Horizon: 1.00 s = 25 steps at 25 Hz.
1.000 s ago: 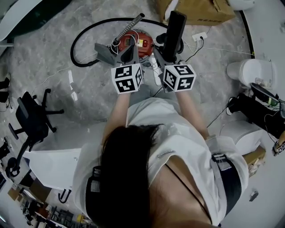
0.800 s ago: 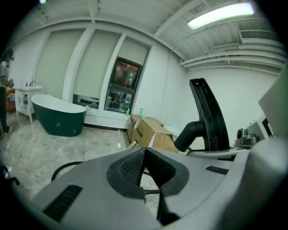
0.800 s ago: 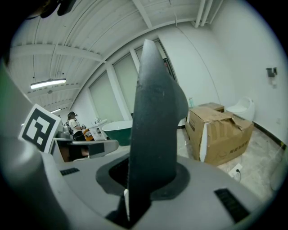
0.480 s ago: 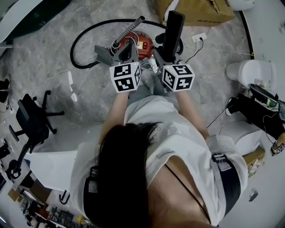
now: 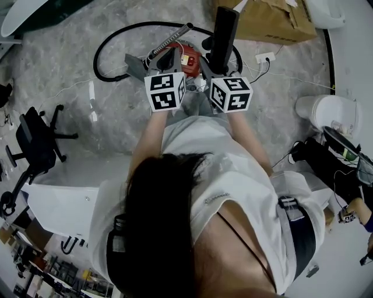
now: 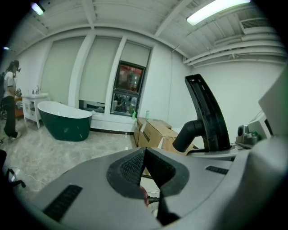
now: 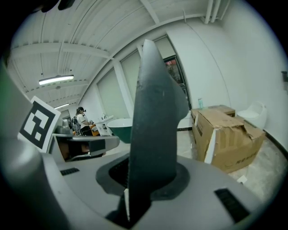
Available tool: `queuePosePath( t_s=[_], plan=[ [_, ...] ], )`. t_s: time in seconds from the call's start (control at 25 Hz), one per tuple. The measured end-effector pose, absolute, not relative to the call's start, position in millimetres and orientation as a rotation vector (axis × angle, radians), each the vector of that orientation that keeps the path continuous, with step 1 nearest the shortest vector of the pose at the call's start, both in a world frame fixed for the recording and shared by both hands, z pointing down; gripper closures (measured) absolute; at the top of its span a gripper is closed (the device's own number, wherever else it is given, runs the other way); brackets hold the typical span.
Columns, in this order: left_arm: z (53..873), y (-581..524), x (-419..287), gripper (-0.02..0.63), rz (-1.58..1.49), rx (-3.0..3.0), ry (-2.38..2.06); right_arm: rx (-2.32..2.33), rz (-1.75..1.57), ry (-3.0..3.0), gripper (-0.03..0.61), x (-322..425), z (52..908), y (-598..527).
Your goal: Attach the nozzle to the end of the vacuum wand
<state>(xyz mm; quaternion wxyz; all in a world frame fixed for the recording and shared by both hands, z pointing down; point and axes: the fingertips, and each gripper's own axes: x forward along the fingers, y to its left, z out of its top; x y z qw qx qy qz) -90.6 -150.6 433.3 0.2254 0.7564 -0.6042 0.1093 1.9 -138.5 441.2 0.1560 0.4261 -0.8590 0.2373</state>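
Left claw: left gripper [image 5: 170, 58] [image 6: 144, 155] is clenched; its ribbed pads [image 6: 128, 168] meet with nothing between them.
Right claw: right gripper [image 5: 211, 67] [image 7: 148, 179] grasps the nozzle [image 5: 224, 32] [image 7: 155, 121] near its lower end, one pad on each flat side.
Nozzle: black, long and flat. It sticks out of the right jaws toward 12 o'clock in the head view, and in the left gripper view it rises at 2 o'clock with its neck bent to the left.
Claws together: side by side in front of the person, left claw at 9 o'clock of the right one, both over the floor.
Wand: metal wand [image 5: 170, 39] lies on the floor just past the left claw, running from 10 o'clock of its tips toward 1 o'clock. It is apart from the nozzle.
Vacuum: red vacuum body [image 5: 189, 58] on the floor between the two claws' tips.
Hose: black hose [image 5: 134, 25] loops from 9 to 12 o'clock around the vacuum body.
Farther out: cardboard box [image 5: 268, 17] [image 7: 225, 134] at 1 o'clock, office chair [image 5: 35, 145] at 8 o'clock, green bathtub [image 6: 65, 121] at 9 o'clock in the left gripper view.
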Motion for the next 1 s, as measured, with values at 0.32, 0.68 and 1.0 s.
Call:
queuePosePath(
  t_s=[0.32, 0.68, 1.0],
  plan=[
    [448, -173, -85, 0.611, 0.355, 2.052, -1.672, 1.182, 0.695, -2.478, 0.485, 5, 444, -171],
    [472, -199, -72, 0.611, 0.392, 2.060, -1.590, 1.123, 0.753, -2.461, 0.485, 10, 464, -196],
    [494, -225, -79, 0.609, 0.447, 2.031, -1.596, 1.087, 0.836, -2.464, 0.486, 1, 478, -227]
  ],
)
